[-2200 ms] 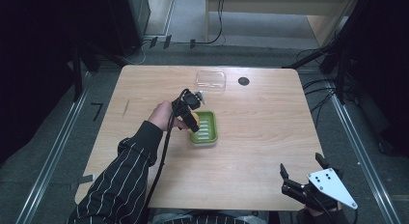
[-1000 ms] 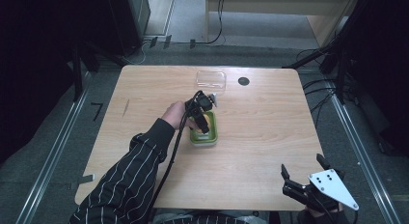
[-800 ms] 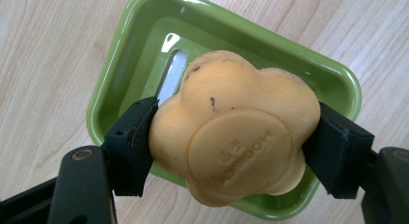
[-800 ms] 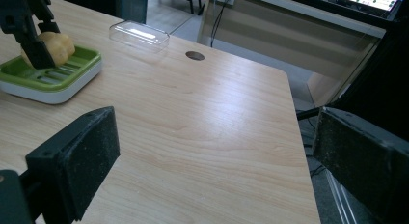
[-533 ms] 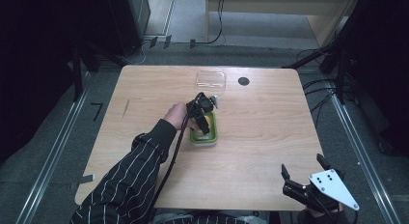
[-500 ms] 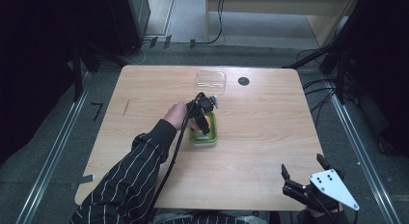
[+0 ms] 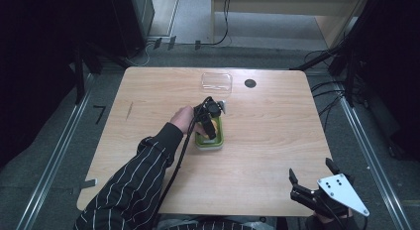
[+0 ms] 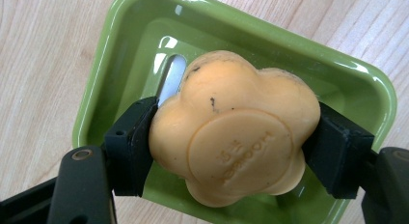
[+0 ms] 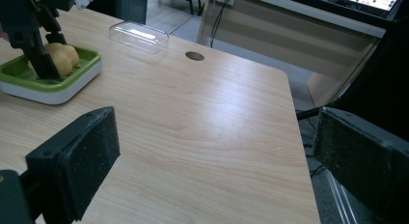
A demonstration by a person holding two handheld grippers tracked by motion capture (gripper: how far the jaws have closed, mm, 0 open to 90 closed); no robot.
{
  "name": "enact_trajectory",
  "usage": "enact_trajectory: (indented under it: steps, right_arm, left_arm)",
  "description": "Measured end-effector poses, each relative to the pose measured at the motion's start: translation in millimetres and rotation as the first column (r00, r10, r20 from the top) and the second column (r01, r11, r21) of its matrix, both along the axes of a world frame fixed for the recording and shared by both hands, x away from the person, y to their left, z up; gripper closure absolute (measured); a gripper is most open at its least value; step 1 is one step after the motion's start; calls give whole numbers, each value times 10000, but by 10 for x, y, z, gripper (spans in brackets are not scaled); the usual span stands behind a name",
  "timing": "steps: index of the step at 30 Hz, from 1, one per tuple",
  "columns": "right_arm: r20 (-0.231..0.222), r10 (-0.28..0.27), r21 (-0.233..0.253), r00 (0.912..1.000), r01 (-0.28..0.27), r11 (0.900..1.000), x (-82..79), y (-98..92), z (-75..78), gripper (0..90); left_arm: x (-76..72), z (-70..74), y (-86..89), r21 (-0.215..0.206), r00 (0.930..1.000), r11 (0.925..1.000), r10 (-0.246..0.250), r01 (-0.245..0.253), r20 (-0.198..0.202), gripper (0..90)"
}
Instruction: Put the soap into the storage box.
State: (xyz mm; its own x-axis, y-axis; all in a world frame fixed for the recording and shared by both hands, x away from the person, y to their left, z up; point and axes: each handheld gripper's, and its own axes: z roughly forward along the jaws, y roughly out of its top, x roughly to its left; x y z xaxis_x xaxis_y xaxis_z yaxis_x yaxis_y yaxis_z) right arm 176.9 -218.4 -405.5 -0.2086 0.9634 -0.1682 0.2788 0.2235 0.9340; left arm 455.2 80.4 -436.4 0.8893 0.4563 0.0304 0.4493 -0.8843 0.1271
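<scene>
A flower-shaped orange soap bar sits between the two pads of my left gripper, which is shut on it just over the green soap dish. In the high view that dish lies mid-table under the left gripper, held by a hand in a striped sleeve. From the right gripper view the soap rests low in the dish. My right gripper stands open off the table's near right corner, with nothing between its pads.
A clear plastic lid lies at the far middle of the table, beside a round dark hole. Bare wood spreads between the dish and the right edge. Cables and dark frames surround the table.
The left gripper has moved right from beside the dish to over it and come down with the soap. The right gripper has stayed put.
</scene>
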Motion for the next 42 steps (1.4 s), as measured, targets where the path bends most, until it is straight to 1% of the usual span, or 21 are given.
enact_trajectory:
  steps: [2,3,7,9,14,19,24,28,36,40,42]
  right_arm:
    - [3,35,-13,10000,-35,10000,-1,1,0,32]
    - [1,33,-15,10000,-33,10000,-1,1,0,32]
    - [0,30,-14,10000,-30,10000,-1,1,0,32]
    - [-4,36,-20,10000,-36,10000,-1,1,1,32]
    - [-7,35,-20,10000,-35,10000,-1,1,1,32]
    - [0,27,-20,10000,-27,10000,-1,1,0,32]
    - [-3,24,-21,10000,-24,10000,-2,2,1,32]
    - [0,27,-24,10000,-27,10000,-2,1,1,32]
    - [3,19,4,10000,-19,10000,-2,1,1,32]
    - [2,26,-7,10000,-26,10000,-2,1,1,32]
    - [0,25,-8,10000,-25,10000,-3,1,1,32]
  left_arm:
    - [-1,-5,-5,-69,10000,10000,-31,31,-9,273]
    - [-5,-8,-8,-108,10000,9999,-80,80,56,273]
    - [-7,-24,-18,-98,9997,9997,-238,239,26,273]
    - [-7,-34,-24,35,9994,9994,-339,339,57,273]
    - [-14,-44,-32,-56,9984,9986,-532,533,165,273]
    - [-20,-47,-38,-28,9976,9977,-671,671,168,273]
    - [-21,-57,-34,-78,9971,9972,-737,738,166,272]
    - [-19,-65,-30,-78,9975,9975,-700,701,131,270]
    - [-19,-55,-24,-169,9973,9973,-706,709,203,265]
    - [-23,-39,-24,-229,9971,9971,-727,732,231,248]
    - [-24,-31,-26,-236,9975,9976,-648,654,264,215]
